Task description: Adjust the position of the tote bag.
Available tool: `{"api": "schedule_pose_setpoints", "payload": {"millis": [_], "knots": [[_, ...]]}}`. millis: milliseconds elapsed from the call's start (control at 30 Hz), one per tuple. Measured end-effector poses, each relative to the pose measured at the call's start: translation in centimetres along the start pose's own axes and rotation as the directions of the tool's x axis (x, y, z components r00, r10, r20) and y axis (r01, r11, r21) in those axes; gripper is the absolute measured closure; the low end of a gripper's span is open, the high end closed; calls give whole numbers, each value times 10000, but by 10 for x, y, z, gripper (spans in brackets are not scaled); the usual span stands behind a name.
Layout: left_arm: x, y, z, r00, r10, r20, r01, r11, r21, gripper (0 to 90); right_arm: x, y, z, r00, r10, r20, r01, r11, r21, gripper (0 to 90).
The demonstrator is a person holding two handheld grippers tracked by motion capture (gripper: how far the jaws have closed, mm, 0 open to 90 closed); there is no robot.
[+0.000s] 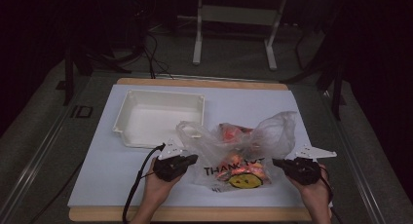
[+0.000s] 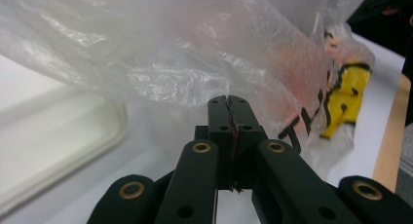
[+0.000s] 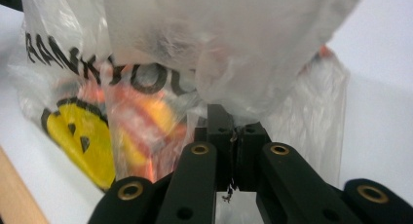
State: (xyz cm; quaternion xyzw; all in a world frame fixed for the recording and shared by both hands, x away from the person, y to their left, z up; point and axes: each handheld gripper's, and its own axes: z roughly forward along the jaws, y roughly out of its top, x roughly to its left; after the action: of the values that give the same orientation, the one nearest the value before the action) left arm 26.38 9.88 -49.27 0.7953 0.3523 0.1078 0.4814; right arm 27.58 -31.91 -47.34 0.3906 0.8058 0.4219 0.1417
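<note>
Sitting on a white-covered surface point(image 1: 112, 180) with a wooden edge: clear plastic bag point(image 1: 238, 151), front and centre, printed with black "THANK YOU" lettering and a yellow smiley face point(image 1: 245, 180). Orange-red contents point(image 1: 233, 132) show through the film; can't tell what they are. Bag mouth is bunched upward, with one flap rising at each side.

White tray point(image 1: 126, 100) lies behind-left of the bag, just beside it; the bag's left flap overlaps the tray's near right corner in the high view.

Left gripper point(image 1: 194, 158) comes in from the bag's left, roughly level, tip at the bag's left edge. Left gripper view: fingers point(image 2: 220, 118) fully closed, pads pressed together with the film draped right at the tip. Can't tell whether film is actually pinched between them.

Right gripper point(image 1: 275, 162) mirrors it on the bag's right side, pointing inward and roughly level. Right gripper view: fingers point(image 3: 218, 121) closed together too, with bag film hanging over the tip; whether it is pinched is likewise unclear.

Both hands enter from the near edge, left hand point(image 1: 158, 182) and right hand point(image 1: 315, 189), each wrapped around its gripper body, forearms angled inward toward the bag.
</note>
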Motion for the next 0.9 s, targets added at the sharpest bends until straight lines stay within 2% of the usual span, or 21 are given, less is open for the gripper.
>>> {"api": "schedule_pose_setpoints", "payload": {"millis": [367,500,633,900], "knots": [[-2,-32,-8,9994,-337,15,336,9976,598,900,4,-18,-8,10000,-83,-49,85,9986,521,900],[-6,-39,-8,9995,-309,67,303,9965,784,900,6,-27,-10,9999,-2,-147,13,9972,753,900],[-10,-46,-6,9997,-223,22,219,9927,1186,900,6,-37,-11,9997,89,-205,-68,9947,1022,900],[-11,-54,-4,9994,-346,-5,342,9865,1601,900,1,-50,-11,9992,375,-127,-353,9891,1431,900]]}}
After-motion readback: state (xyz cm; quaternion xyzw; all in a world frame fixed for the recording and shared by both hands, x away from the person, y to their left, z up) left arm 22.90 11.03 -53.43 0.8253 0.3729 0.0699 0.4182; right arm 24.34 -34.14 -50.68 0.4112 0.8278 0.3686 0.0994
